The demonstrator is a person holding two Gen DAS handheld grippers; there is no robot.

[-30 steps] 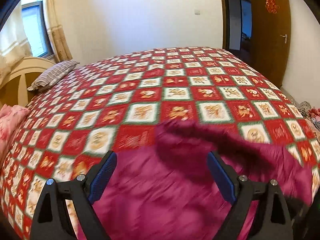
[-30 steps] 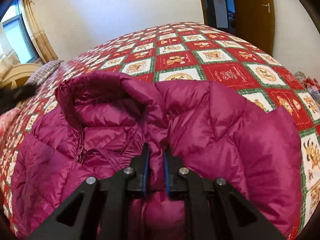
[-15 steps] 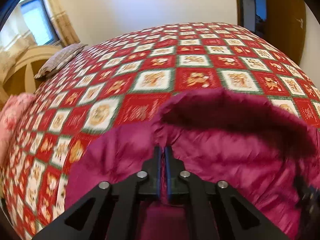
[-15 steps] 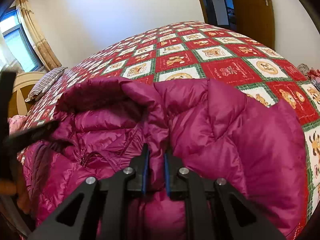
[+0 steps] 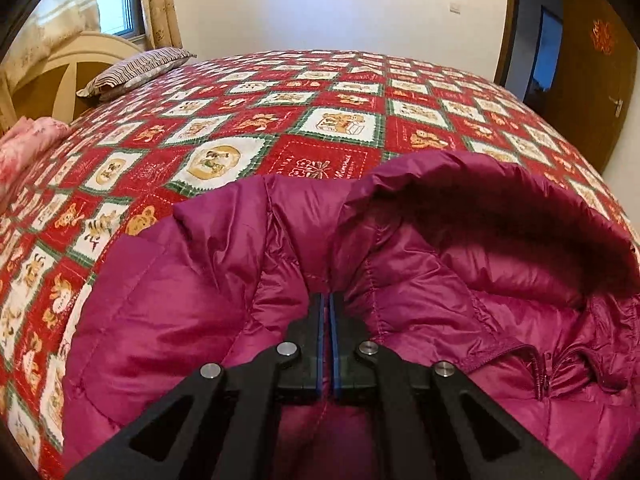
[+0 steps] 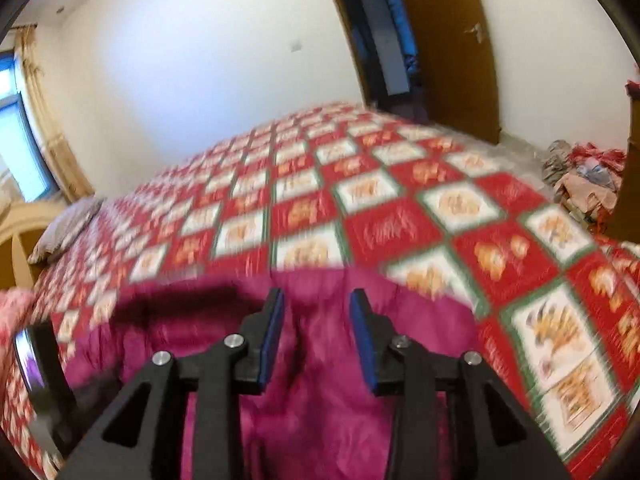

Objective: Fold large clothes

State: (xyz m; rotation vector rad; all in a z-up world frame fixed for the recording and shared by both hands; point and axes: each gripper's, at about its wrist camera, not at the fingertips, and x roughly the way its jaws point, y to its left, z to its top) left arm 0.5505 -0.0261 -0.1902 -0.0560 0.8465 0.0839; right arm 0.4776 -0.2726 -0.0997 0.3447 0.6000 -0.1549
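Magenta puffer jacket (image 5: 168, 320) is lying unfolded on bed (image 5: 320, 120), left gripper (image 5: 328, 308) pinching its shoulder, right gripper (image 6: 316, 320) hovering parted and empty, so folding is barely starting.

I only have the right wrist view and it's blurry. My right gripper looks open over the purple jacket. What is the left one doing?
Observer: The left gripper is shut on a fold of the jacket, just left of the hood.
Operator: Is the hood flat?
Observer: No, the hood stands open like a pocket, lining showing.
Operator: Is the front zipped?
Observer: The zipper shows below the hood; its lower run is out of frame, so I can't tell.
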